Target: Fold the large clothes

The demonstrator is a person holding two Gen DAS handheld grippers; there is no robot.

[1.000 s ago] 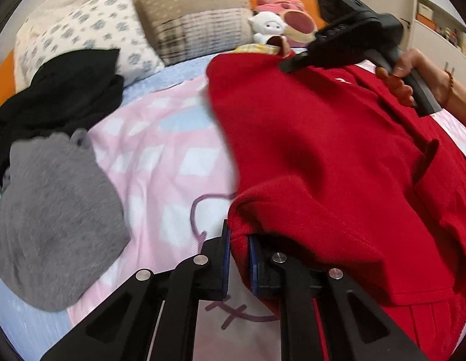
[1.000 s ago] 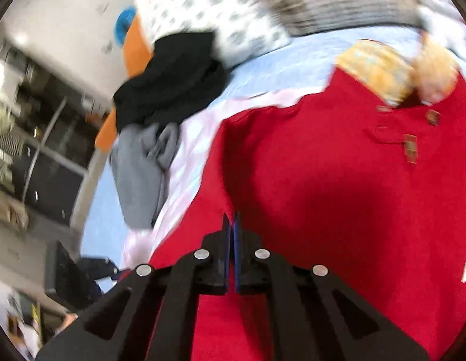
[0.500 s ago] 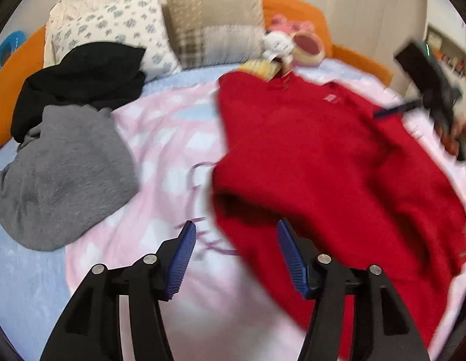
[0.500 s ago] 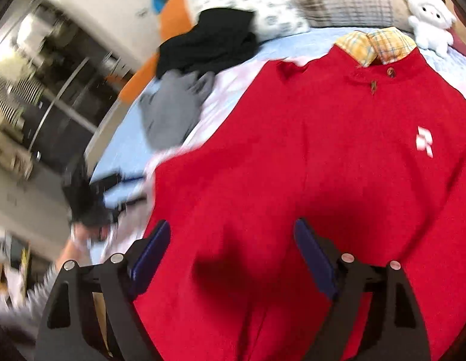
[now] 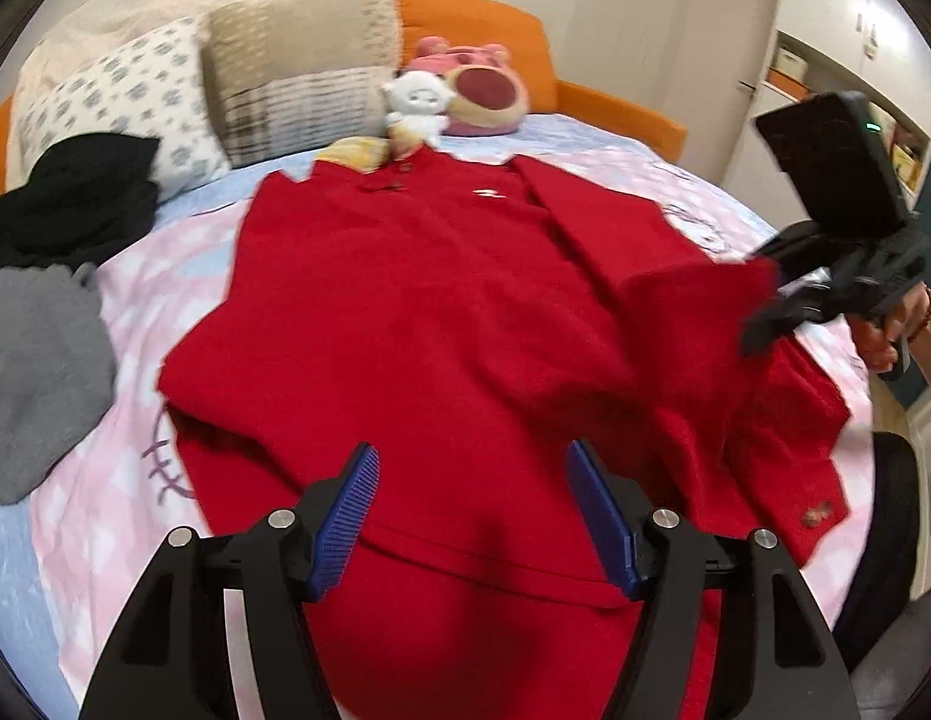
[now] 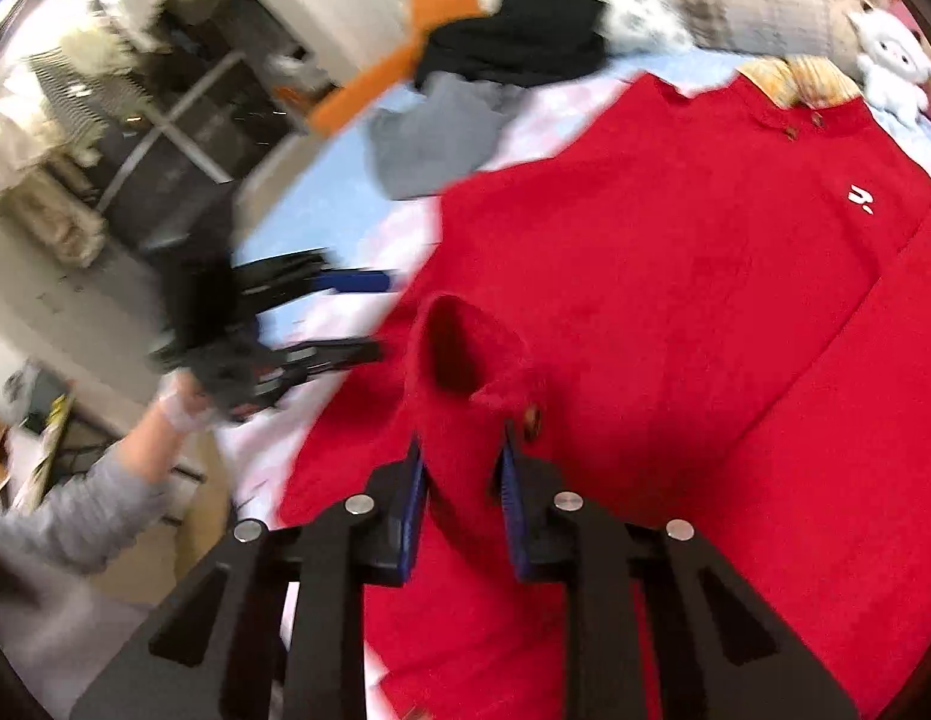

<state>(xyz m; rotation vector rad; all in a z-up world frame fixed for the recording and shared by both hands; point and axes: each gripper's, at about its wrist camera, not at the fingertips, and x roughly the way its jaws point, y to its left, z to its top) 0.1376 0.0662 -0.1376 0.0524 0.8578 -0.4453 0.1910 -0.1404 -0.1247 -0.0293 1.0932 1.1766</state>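
The right gripper (image 6: 459, 483) has its blue pads clamped on a bunched sleeve cuff (image 6: 465, 354) of the red sweater (image 5: 417, 312), low in its frame. The left gripper (image 5: 472, 516) hangs with fingers wide apart above the hem, holding nothing. The sweater lies spread across the pink bedsheet (image 5: 135, 312), filling mid-frame. It looks soft, thick and floppy, so edges and cuffs seem the best holds.

Each gripper (image 5: 472, 516) is black with ribbed blue pads (image 5: 345, 519), silver screws; grey sleeve (image 6: 75, 516), beaded bracelet (image 5: 928, 309).
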